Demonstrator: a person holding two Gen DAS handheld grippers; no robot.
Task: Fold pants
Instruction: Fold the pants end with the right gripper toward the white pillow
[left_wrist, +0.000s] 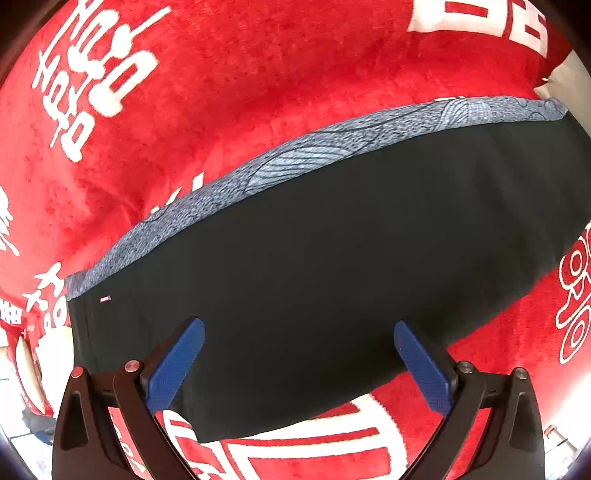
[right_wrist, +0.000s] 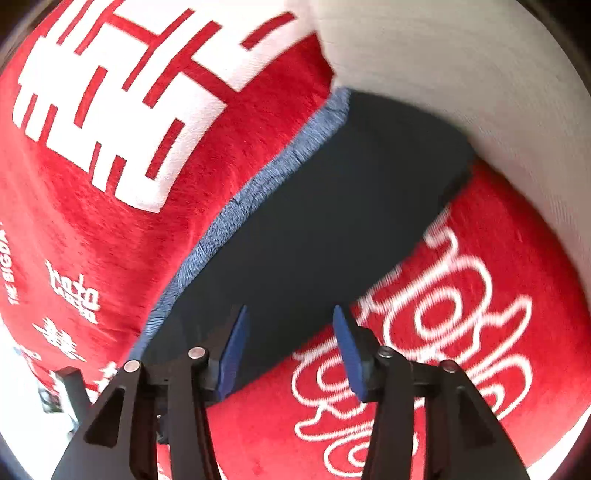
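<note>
Red blanket (left_wrist: 258, 74) under folded pants (left_wrist: 314, 258)

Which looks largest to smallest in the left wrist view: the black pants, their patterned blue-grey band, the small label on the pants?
1. black pants, covering most of the middle of the view.
2. patterned blue-grey band, a long narrow strip along the far edge of the pants.
3. small label, only a tiny mark near the left end.

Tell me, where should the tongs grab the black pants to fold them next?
Probably at a short end. The black pants lie flat in a long strip on the red blanket, so the ends are the easiest parts to lift and carry across. The left tongs and right tongs both hang open above the cloth; coming straight down over an end edge should pinch it cleanly.
</note>
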